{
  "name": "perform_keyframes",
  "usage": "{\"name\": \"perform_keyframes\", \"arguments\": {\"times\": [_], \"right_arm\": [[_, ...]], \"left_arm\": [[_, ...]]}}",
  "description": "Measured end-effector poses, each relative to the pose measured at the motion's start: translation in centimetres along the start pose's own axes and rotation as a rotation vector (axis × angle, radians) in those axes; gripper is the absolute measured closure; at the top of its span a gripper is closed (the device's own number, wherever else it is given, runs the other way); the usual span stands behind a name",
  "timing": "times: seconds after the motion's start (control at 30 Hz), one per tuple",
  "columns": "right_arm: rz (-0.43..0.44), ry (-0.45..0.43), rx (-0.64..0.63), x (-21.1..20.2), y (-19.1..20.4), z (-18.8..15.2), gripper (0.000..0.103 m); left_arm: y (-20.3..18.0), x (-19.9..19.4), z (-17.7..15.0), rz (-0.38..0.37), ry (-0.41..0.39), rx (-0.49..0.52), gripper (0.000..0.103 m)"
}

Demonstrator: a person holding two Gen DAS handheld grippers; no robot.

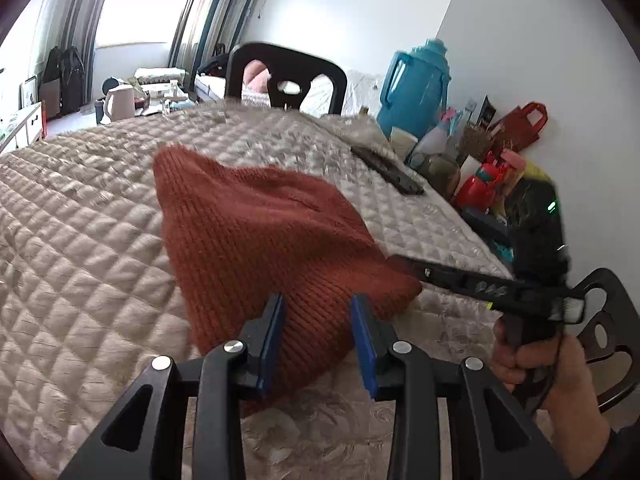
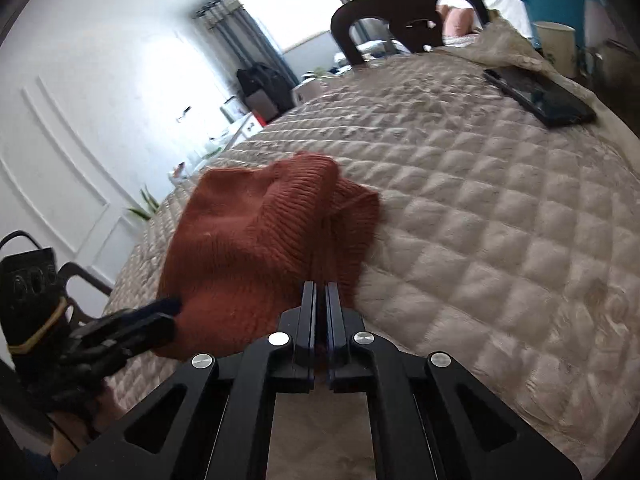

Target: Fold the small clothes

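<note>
A rust-red knitted garment (image 1: 260, 232) lies bunched on a beige quilted cover (image 1: 80, 240). My left gripper (image 1: 320, 320) stands over its near edge. The blue pads (image 1: 276, 336) straddle the knit without squeezing it, and cloth spreads past both of them. In the right wrist view the same knit (image 2: 240, 240) rises into my right gripper (image 2: 320, 284), whose jaws are shut on a fold of it. That gripper (image 1: 400, 264) reaches the knit's right corner in the left wrist view. The left gripper (image 2: 160, 312) shows blurred at the knit's near-left edge.
A dark phone (image 2: 540, 96) lies flat on the cover at the far right. A black chair (image 1: 286, 76) stands behind the table and another (image 1: 608, 340) at the near right. A blue jug (image 1: 416, 88) and crowded bottles (image 1: 480, 176) line the right wall. A hand (image 1: 532, 368) grips the right tool.
</note>
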State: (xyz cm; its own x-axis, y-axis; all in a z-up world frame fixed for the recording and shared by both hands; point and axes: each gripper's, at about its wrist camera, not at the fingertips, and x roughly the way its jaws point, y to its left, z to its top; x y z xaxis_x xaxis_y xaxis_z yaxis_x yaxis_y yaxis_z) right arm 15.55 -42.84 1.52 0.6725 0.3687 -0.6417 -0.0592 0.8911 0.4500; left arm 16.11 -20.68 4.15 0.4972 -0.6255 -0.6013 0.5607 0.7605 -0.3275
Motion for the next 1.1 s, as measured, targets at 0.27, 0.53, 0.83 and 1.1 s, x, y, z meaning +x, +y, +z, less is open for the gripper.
{"name": "perform_keyframes", "arguments": {"times": [0.27, 0.53, 0.83, 1.1], "right_arm": [[-0.061, -0.092, -0.016, -2.9, 1.0, 0.8, 0.103], [0.049, -0.076, -0.146, -0.2, 6.9, 2.6, 0.102], [0.010, -0.008, -0.023, 3.3, 2.6, 1.9, 0.103], [0.006, -0.057, -0.078, 2.7, 4.2, 5.4, 0.099]], "left_arm": [[4.1, -0.3, 3.0, 0.094, -0.049, -0.062, 0.066], [6.7, 2.6, 4.4, 0.107, -0.026, -0.117, 0.066], [6.7, 5.3, 3.6, 0.135, 0.050, -0.117, 0.058], [7.4, 5.1, 7.1, 0.170, 0.015, -0.086, 0.058]]}}
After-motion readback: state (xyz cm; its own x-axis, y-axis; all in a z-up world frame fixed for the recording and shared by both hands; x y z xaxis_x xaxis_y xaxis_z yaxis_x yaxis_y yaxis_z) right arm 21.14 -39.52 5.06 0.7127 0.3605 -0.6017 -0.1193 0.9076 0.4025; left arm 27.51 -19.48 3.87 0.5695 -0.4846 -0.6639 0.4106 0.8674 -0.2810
